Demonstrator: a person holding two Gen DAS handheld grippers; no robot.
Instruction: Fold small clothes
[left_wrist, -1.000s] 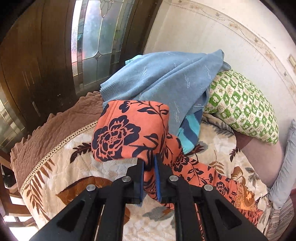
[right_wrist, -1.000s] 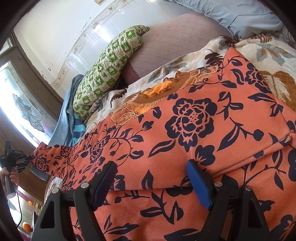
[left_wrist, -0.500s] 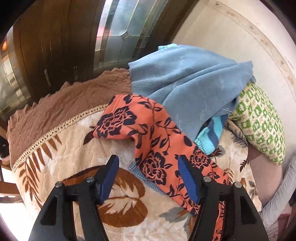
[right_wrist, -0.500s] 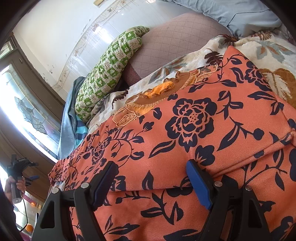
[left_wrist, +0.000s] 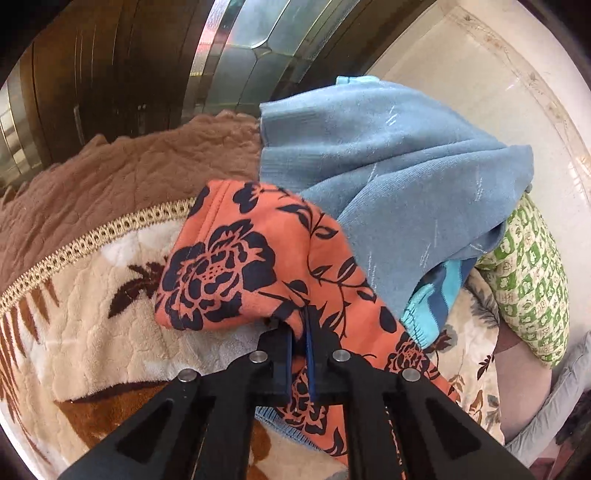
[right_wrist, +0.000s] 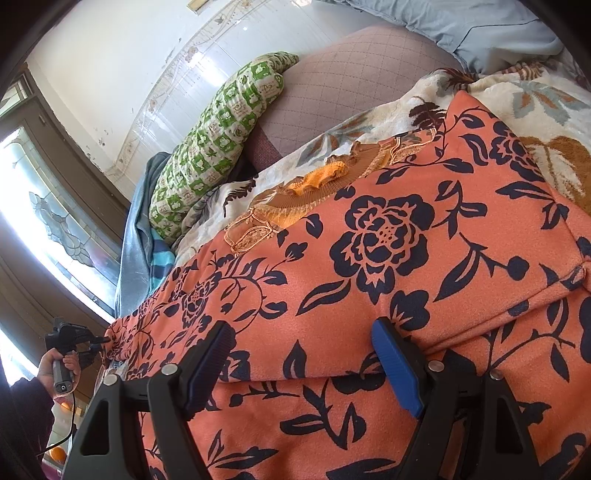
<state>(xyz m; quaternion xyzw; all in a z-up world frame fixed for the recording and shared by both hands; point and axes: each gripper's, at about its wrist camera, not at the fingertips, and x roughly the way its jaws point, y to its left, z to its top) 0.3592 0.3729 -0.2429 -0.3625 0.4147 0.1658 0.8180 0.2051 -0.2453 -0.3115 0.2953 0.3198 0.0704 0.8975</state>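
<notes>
Left wrist view shows the orange floral garment lying on the cream leaf-patterned blanket, its sleeve end bunched just short of the blanket's brown border and its upper edge running under the blue sweater. The left gripper has just been closing, and its jaws are now pressed together on a pinch of that sleeve fabric. From the blanket's far side, the right wrist view shows the garment's body spread flat, with the right gripper held spread wide just above the cloth and gripping nothing. The chief risk is that the left pinch appears shallow, near a fold's edge; pulling the sleeve across could let it slip free and the fold collapse. How many layers are caught is hard to tell through the lens distortion, so the pinch might drag a lower layer along and wrinkle the body. Because the sweater overlaps the sleeve, a lift could tug it, or the striped piece beneath it, onto the garment. With nothing pinning the body, the whole garment could slide across the blanket.
</notes>
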